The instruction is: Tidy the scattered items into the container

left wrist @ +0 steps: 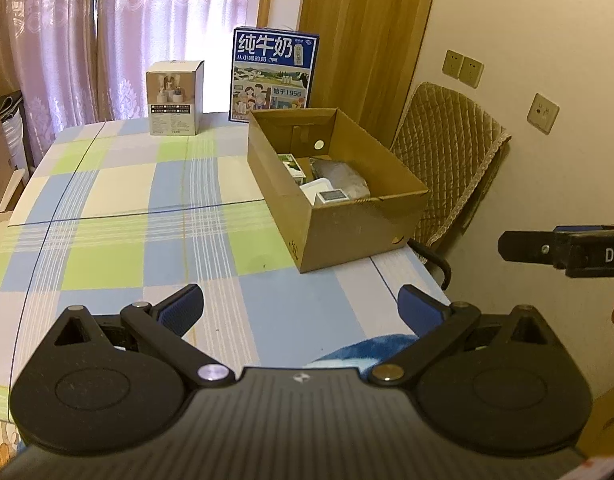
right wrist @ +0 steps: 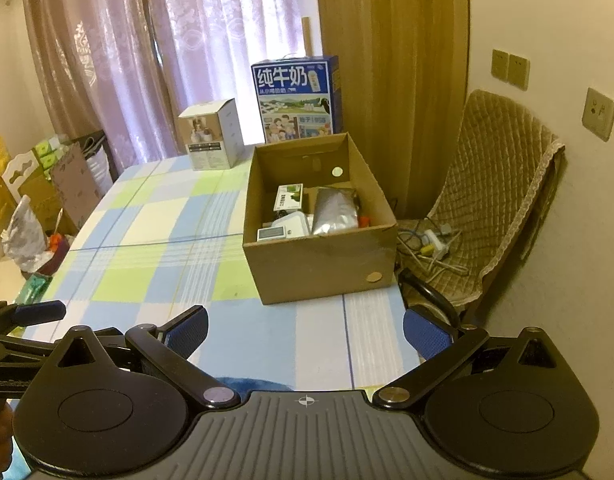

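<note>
Table, checked cloth in blue, green and cream, fills most of both views; broad bare stretch from its near edge up to the far boxes. Cardboard container sits at the table's right side, its right wall close to that edge, top open, flaps down inside. Beyond the right edge: padded chair, near the container but apart from it.

Far edge of table: blue milk carton case upright just behind the container; small white product box to its left, well apart from the container.

Inside container, against the near wall: grey foil pouch, green-and-white carton, white device with a screen. An orange bit shows at the pouch's right; identity unclear.

Left gripper: jaws spread wide, nothing between them, hovering over the table's near edge. Right gripper: likewise wide open and empty, low over the near edge, container straight ahead with bare cloth between.
</note>
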`<state>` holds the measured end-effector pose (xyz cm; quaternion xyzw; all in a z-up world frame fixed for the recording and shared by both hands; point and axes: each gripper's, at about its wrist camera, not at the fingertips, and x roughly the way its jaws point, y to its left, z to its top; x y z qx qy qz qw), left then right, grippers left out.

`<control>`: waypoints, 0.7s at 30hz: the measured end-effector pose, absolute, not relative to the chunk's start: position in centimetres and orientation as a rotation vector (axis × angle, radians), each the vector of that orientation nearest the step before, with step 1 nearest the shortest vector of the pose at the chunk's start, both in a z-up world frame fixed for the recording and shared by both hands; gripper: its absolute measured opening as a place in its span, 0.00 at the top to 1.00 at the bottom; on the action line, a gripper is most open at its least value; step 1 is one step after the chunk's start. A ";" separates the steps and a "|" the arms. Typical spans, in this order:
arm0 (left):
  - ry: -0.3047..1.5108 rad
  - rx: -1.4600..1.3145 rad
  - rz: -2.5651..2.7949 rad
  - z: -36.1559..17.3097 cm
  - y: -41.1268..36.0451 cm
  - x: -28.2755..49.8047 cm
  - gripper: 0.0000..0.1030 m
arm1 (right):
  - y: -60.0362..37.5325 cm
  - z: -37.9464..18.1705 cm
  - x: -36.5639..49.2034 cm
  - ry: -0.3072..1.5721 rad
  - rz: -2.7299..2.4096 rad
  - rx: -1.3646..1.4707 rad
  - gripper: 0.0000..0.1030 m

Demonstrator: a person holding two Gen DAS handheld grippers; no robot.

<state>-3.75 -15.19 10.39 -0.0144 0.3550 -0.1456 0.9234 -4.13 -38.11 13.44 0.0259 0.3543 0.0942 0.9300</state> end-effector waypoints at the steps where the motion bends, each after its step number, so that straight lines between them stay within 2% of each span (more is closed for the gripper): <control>1: 0.730 -0.026 -0.295 10.3 -15.2 -3.9 0.01 | -38.1 13.5 -4.3 0.721 0.192 0.057 0.02; 21: 0.727 -0.005 -0.278 10.0 -14.6 -4.7 0.01 | -38.4 13.2 -5.4 0.722 0.179 0.063 0.02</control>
